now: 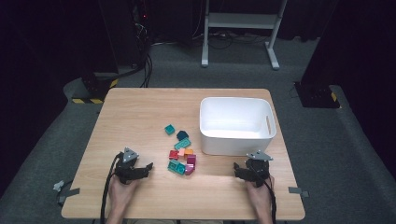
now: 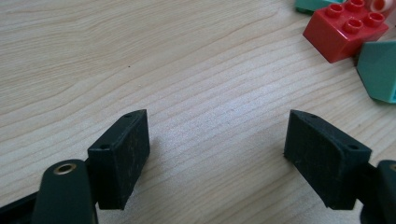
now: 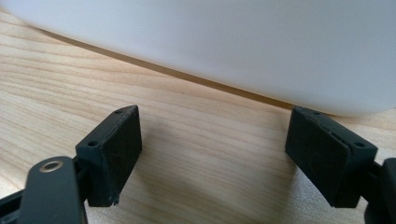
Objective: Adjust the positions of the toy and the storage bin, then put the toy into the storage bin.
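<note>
Dim lab: lone wooden table (image 1: 140, 107), grey carpet (image 1: 233, 74), floor cables (image 1: 147, 65)

Blocks (image 1: 181, 156) mid-table (image 1: 140, 112), bin (image 1: 237, 125) just right of them

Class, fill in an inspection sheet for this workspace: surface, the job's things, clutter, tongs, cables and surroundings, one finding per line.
Surface: wooden table, bare apart from the toys and tub.
Job's things: pile of toy bricks at the table's middle, teal, red, pink and orange; one teal brick lies apart; white tub to the right, nothing seen inside.
Clutter: nothing seen.
Tongs: left tongs open, over bare wood, red brick ahead to the right; right tongs open, nothing between them, facing the tub wall.
Cables: black cable trails from the left tongs toward the near edge.
Surroundings: grey carpet, white stand beyond the table.
</note>
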Motion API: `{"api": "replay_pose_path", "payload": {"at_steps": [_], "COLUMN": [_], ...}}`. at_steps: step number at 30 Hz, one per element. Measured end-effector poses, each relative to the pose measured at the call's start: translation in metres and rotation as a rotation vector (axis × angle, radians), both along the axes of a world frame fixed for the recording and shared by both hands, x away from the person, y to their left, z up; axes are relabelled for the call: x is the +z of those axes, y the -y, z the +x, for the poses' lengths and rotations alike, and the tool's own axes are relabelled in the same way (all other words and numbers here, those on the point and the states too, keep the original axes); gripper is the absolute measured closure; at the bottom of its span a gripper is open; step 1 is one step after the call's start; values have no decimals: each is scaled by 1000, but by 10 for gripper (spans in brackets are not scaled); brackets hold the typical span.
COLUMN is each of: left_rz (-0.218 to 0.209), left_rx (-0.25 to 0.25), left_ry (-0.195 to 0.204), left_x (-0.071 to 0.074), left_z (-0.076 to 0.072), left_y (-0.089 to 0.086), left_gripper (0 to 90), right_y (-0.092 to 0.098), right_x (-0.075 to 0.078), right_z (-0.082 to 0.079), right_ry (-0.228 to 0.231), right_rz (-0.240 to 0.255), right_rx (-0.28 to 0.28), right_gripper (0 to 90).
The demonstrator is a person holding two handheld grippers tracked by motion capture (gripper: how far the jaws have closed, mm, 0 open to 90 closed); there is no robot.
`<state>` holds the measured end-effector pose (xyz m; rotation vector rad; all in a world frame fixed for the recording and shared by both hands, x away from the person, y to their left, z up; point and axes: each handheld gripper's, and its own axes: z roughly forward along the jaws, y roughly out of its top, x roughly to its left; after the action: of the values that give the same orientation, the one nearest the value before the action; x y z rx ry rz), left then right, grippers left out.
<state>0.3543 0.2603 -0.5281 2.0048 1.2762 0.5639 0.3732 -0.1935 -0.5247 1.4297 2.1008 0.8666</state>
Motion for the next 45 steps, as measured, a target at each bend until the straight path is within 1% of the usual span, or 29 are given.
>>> {"api": "replay_pose_path", "payload": {"at_steps": [1,2,20,24,27,29,31,32,33,35,40,43,45], "left_rz": [-1,0,0,-1,6,10,12,10,-1,-29,-36,-68,-80], "left_rx": [14,17,15,28,31,24,28,31,29,13,10,-15,-36], "left_ry": [-4,-6,-8,-8,-14,-21,-30,-30,-26,-24,-2,0,4], "left_x": [0,0,0,0,0,1,2,3,3,4,9,13,15], "left_z": [0,0,0,0,1,2,2,2,2,1,2,3,2], "left_y": [0,0,0,2,4,4,5,5,5,6,11,14,18], "left_gripper": [202,180,173,171,143,146,161,182,208,208,211,220,221], "right_y": [0,0,-1,-1,-1,-1,-1,-1,-1,-1,-1,-1,-1], "right_x": [0,0,0,0,0,0,0,0,0,0,0,0,0], "right_z": [0,-1,-1,-1,-1,-1,-1,-1,-1,-1,-1,-1,-1], "right_ry": [-2,-4,-1,0,-1,-1,-1,-1,-1,-1,-1,0,0], "right_rz": [2,4,4,4,3,3,3,3,4,4,3,3,4], "right_rx": [-3,-5,-4,-4,-4,-4,-4,-4,-4,-3,-4,-3,-2], "right_gripper": [186,186,194,196,196,196,196,196,196,196,197,198,202]}}
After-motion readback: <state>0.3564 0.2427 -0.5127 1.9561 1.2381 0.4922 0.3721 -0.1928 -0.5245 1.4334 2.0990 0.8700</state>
